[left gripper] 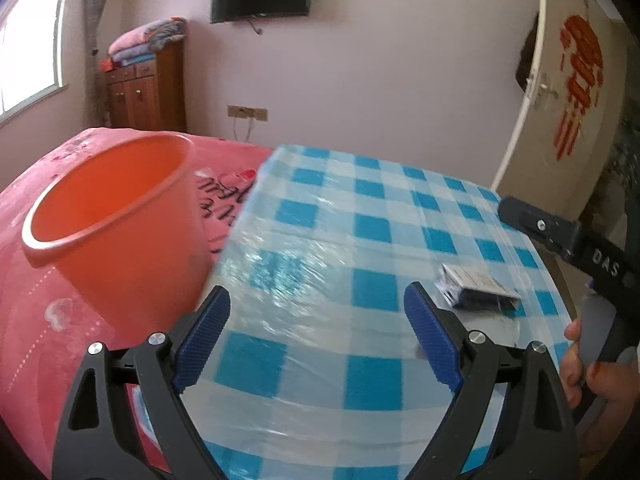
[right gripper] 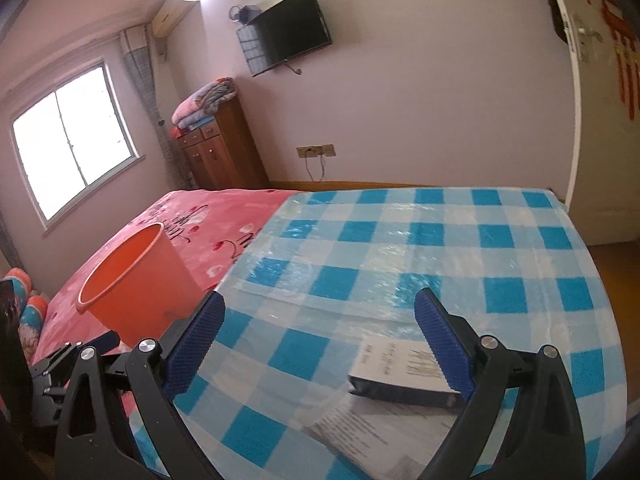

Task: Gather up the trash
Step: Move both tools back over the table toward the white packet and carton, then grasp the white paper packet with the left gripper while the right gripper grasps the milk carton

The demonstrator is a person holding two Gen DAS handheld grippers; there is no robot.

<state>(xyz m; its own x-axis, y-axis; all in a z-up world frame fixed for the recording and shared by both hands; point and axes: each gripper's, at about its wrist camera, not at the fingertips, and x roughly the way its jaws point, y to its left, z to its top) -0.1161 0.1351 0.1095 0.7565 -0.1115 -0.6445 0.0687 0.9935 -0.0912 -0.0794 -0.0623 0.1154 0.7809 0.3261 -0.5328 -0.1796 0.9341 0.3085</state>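
A small dark blue and white box point(left gripper: 478, 286) lies on the blue-and-white checked tablecloth point(left gripper: 320, 248), right of my open, empty left gripper point(left gripper: 316, 300). In the right wrist view the box point(right gripper: 404, 372) lies just inside my open right gripper point(right gripper: 320, 308), close to its right finger, with a printed paper sheet point(right gripper: 372, 424) beside it. An orange bucket point(left gripper: 116, 216) stands on the pink bed at the left; it also shows in the right wrist view point(right gripper: 134, 276). The right gripper's black body point(left gripper: 576, 244) reaches in at the right of the left wrist view.
A pink bedspread point(right gripper: 168, 232) lies left of the table. A wooden cabinet point(right gripper: 224, 152) with folded blankets stands at the far wall under a wall TV point(right gripper: 290, 32). A white door point(left gripper: 572, 92) is at the right, a window point(right gripper: 72, 136) at the left.
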